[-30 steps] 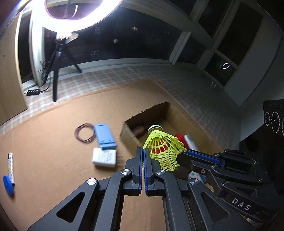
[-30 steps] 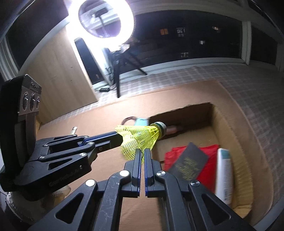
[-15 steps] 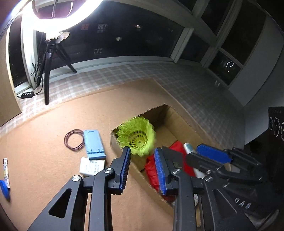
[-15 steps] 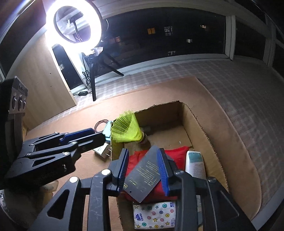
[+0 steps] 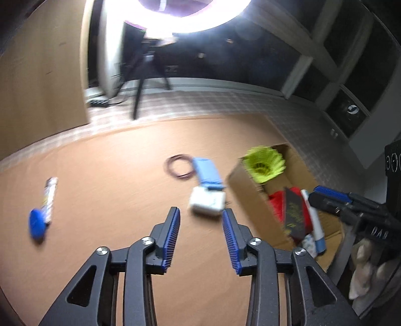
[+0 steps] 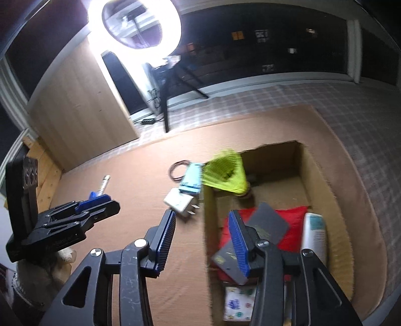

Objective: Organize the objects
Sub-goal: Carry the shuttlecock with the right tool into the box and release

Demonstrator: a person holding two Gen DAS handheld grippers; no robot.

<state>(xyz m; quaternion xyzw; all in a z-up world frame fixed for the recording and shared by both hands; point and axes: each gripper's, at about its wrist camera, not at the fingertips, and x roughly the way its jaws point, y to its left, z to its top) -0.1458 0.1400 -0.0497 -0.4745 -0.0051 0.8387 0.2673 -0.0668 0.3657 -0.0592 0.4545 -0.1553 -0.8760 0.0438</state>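
Observation:
A yellow-green shuttlecock (image 5: pixel 264 165) (image 6: pixel 225 174) rests at the near-left corner of the open cardboard box (image 5: pixel 250 198) (image 6: pixel 303 163), free of both grippers. My left gripper (image 5: pixel 200 220) is open and empty over the brown mat, just short of a white charger (image 5: pixel 206 203) (image 6: pixel 179 201). My right gripper (image 6: pixel 201 225) is open and empty over the box's left wall. A light blue case (image 5: pixel 206 173) (image 6: pixel 191 179) and a dark cord ring (image 5: pixel 178 169) (image 6: pixel 176 170) lie beside the charger.
The box holds a red cloth (image 6: pixel 293 228), a dark card (image 6: pixel 268 225), a white tube (image 6: pixel 314 234) and a patterned packet (image 6: pixel 238 303). A white tube (image 5: pixel 50 198) and a blue cap (image 5: pixel 37 224) lie at the mat's left. A ring light on a tripod (image 6: pixel 140 22) stands behind.
Both grippers opened and let go of the shuttlecock, which now rests at the box corner. Both have drawn back, and the left one has swung left toward the charger.

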